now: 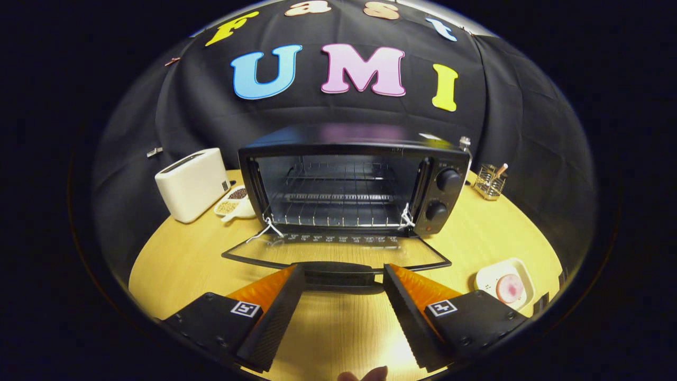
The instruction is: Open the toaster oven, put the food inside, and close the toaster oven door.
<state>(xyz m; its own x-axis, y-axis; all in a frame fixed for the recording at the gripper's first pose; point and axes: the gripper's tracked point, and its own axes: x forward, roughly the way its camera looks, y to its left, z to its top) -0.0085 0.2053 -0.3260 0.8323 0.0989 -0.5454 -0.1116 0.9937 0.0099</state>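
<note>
The round pale wooden table (476, 233) is carrying everything you are working with. The black toaster oven (353, 180) is sitting at its middle, straight ahead of you, its glass door (338, 251) lying folded down flat toward you. Your orange-and-black gripper (344, 275) is holding its fingers spread apart, their tips flanking the door's black handle (338, 274) without pressing it. The pink round food (509, 287) is resting on a small white dish (492, 275), just beside your right finger (407, 301).
</note>
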